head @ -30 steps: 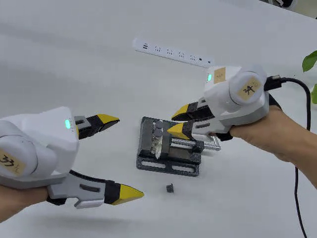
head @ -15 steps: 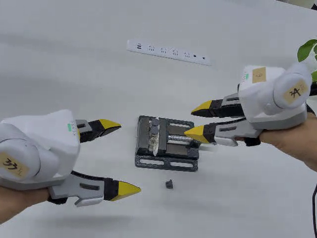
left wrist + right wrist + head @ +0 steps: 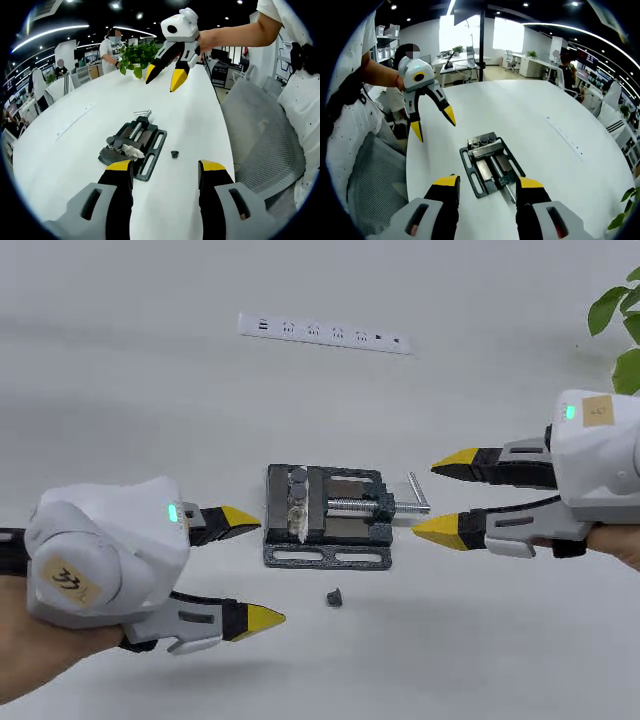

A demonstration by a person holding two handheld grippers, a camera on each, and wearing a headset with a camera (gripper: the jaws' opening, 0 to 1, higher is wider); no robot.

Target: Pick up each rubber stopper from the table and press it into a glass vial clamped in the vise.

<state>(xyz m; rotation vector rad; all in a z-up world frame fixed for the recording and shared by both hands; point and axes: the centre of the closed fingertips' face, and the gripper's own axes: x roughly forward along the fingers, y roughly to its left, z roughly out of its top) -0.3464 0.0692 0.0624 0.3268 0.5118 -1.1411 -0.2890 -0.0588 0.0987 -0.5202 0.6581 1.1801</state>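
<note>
one loose stopper (image 3: 334,596) beside vise (image 3: 325,556), power strip (image 3: 325,333) beyond

Setting: open-plan office. Evidence: large white table (image 3: 535,110) with a power strip (image 3: 325,333) toward its far edge; ceiling light strips (image 3: 50,34); rows of desks (image 3: 530,67) by bright windows (image 3: 507,32); mesh office chair (image 3: 260,130); potted plant (image 3: 137,55).

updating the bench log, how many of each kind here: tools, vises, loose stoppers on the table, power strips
tools: 2, left tool and right tool
vise: 1
loose stopper: 1
power strip: 1
total: 5
</note>
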